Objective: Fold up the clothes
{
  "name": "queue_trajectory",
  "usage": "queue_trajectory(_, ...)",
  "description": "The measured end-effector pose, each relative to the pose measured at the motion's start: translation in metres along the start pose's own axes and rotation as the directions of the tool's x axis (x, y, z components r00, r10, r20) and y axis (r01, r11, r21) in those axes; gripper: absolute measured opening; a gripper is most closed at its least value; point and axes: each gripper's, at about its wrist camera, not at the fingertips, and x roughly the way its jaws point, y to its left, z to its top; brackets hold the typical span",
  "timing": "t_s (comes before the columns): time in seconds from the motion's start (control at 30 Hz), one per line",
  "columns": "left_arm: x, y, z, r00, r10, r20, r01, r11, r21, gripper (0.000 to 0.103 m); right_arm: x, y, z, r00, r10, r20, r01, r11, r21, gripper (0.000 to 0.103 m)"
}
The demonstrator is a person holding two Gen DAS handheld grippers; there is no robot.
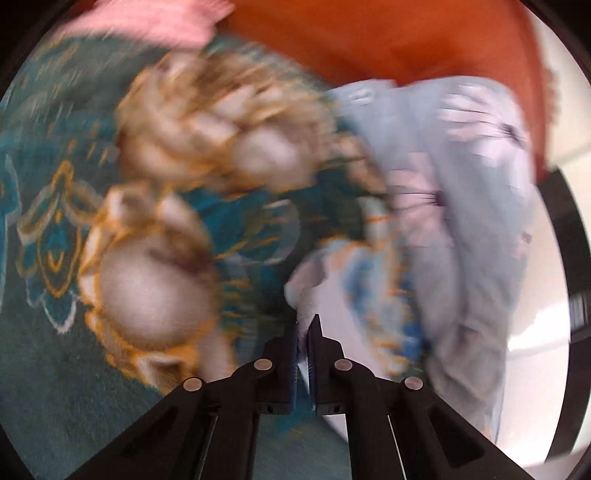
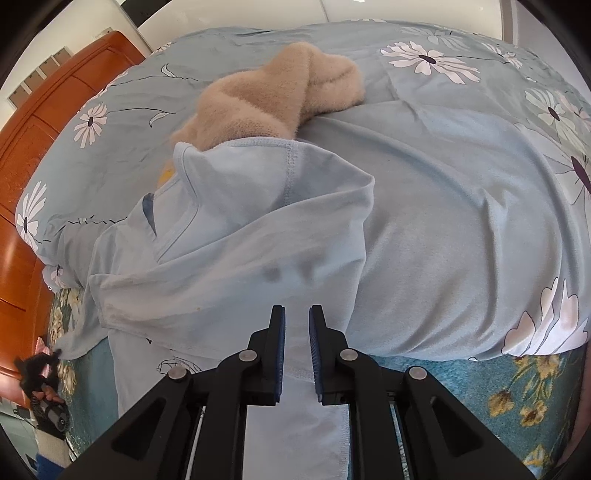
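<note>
- the left gripper has its jaws pressed nearly together on a thin fold of pale cloth; that view is heavily blurred, so what cloth it is cannot be told from there.
- the right gripper holds its jaws a narrow gap apart with the hem of the light blue shirt running between them; whether the pads actually press the cloth cannot be told.
- in the right wrist view the other gripper shows small at the far left, at the shirt's drooping corner.
- no brand, label or legible writing shows; a faint outline drawing on the cloth just left of the right gripper cannot be read.
- no containers are in view.
- the light blue shirt lies across the near edge of the bed, its lower part hanging over the edge toward the camera, a hemmed flap turned back on top.
- beneath the overhang shows a teal floral cover, blurred in the left wrist view.
- the pale blue bedsheet with white daisies spreads to the right and behind the shirt, smooth and uncluttered there.
- beyond the shirt, touching its upper edge, sits a fuzzy beige garment in a loose heap.
- an orange wooden bed frame bounds the left side; white wall lies beyond it.
- something pink shows at the top of the blurred left view.
</note>
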Motion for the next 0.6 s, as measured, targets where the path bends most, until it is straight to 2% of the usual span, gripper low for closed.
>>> queue_trajectory(0.07, -0.026, -0.047, -0.003, 0.994, -0.108, 0.021, 0.105, 0.986, 0.131, 0.005, -0.001, -0.002, -0.001, 1.000, 0.003, 0.001, -0.003, 1.000, 0.004, 0.013)
queue_trajectory(0.1, -0.039, -0.073, -0.005, 0.984, -0.177, 0.023, 0.170, 0.966, 0.195, 0.005, -0.001, -0.002, -0.001, 1.000, 0.004, 0.002, -0.004, 1.000, 0.006, 0.013)
queue_trajectory(0.13, -0.054, -0.101, -0.009, 0.967, -0.255, 0.017, 0.242, 0.935, 0.257, 0.005, -0.002, -0.003, -0.002, 1.000, 0.006, 0.003, -0.006, 1.000, 0.010, 0.013)
queue_trajectory(0.2, -0.079, -0.151, -0.021, 0.918, -0.396, -0.021, 0.375, 0.851, 0.367, 0.005, -0.003, -0.004, -0.002, 1.000, 0.014, 0.008, -0.015, 1.000, 0.019, 0.013)
queue_trajectory(0.3, -0.104, -0.221, -0.053, 0.834, -0.535, -0.135, 0.523, 0.687, 0.504, 0.005, -0.007, -0.006, -0.005, 0.999, 0.033, 0.020, -0.033, 0.999, 0.030, 0.013)
queue_trajectory(0.37, -0.111, -0.257, -0.088, 0.788, -0.567, -0.241, 0.591, 0.583, 0.558, 0.005, -0.010, -0.007, -0.008, 0.998, 0.049, 0.031, -0.050, 0.998, 0.035, 0.013)
queue_trajectory(0.4, -0.110, -0.271, -0.109, 0.772, -0.565, -0.290, 0.611, 0.536, 0.582, 0.006, -0.013, -0.006, -0.009, 0.998, 0.054, 0.036, -0.056, 0.998, 0.038, 0.013)
queue_trajectory(0.43, -0.107, -0.283, -0.131, 0.766, -0.548, -0.338, 0.623, 0.500, 0.602, 0.006, -0.014, -0.007, -0.009, 0.997, 0.060, 0.039, -0.061, 0.997, 0.039, 0.013)
queue_trajectory(0.5, -0.096, -0.300, -0.174, 0.759, -0.494, -0.425, 0.641, 0.451, 0.621, 0.006, -0.017, -0.009, -0.011, 0.997, 0.067, 0.044, -0.069, 0.996, 0.049, 0.013)
queue_trajectory(0.57, -0.082, -0.310, -0.220, 0.737, -0.440, -0.513, 0.673, 0.408, 0.617, 0.006, -0.019, -0.013, -0.013, 0.996, 0.076, 0.047, -0.079, 0.995, 0.061, 0.013)
queue_trajectory(0.6, -0.076, -0.312, -0.242, 0.732, -0.408, -0.546, 0.680, 0.394, 0.618, 0.006, -0.020, -0.015, -0.015, 0.996, 0.081, 0.049, -0.084, 0.994, 0.068, 0.013)
